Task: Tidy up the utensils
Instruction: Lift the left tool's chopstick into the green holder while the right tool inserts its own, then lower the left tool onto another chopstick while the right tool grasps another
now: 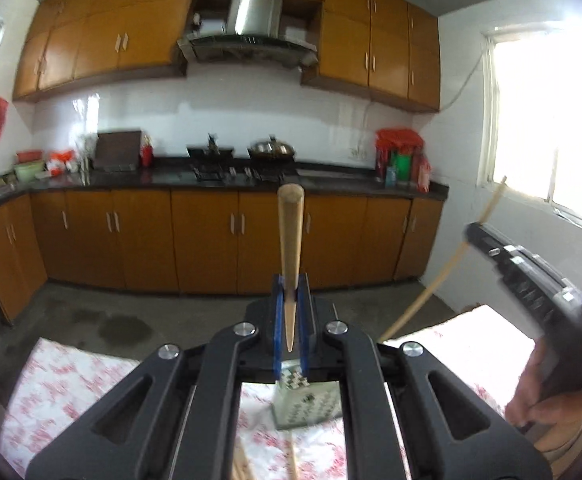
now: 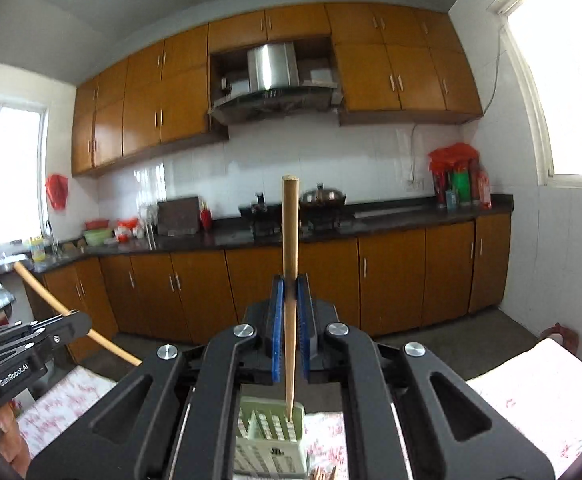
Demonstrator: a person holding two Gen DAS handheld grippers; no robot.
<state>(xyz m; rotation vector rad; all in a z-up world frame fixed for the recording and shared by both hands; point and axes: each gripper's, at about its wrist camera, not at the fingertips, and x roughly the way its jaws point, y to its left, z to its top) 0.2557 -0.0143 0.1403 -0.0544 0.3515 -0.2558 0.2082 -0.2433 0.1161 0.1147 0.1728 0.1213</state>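
Left gripper (image 1: 291,300) clamping chopstick (image 1: 290,240), right gripper (image 2: 289,300) clamping chopstick (image 2: 290,264) over green holder (image 2: 271,436)

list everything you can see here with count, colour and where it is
chopstick: 2, light wood, one upright in each tool
holder: 1, pale green slotted, below right tool
grater: 1, metal, below left tool
tablecloth: 1, white with red print, under both
cabinets: brown, upper and lower wall
range hood: 1, steel, top centre
wok: 1, metal, on stove
left tool: black, blue pads
right tool: black, blue pads
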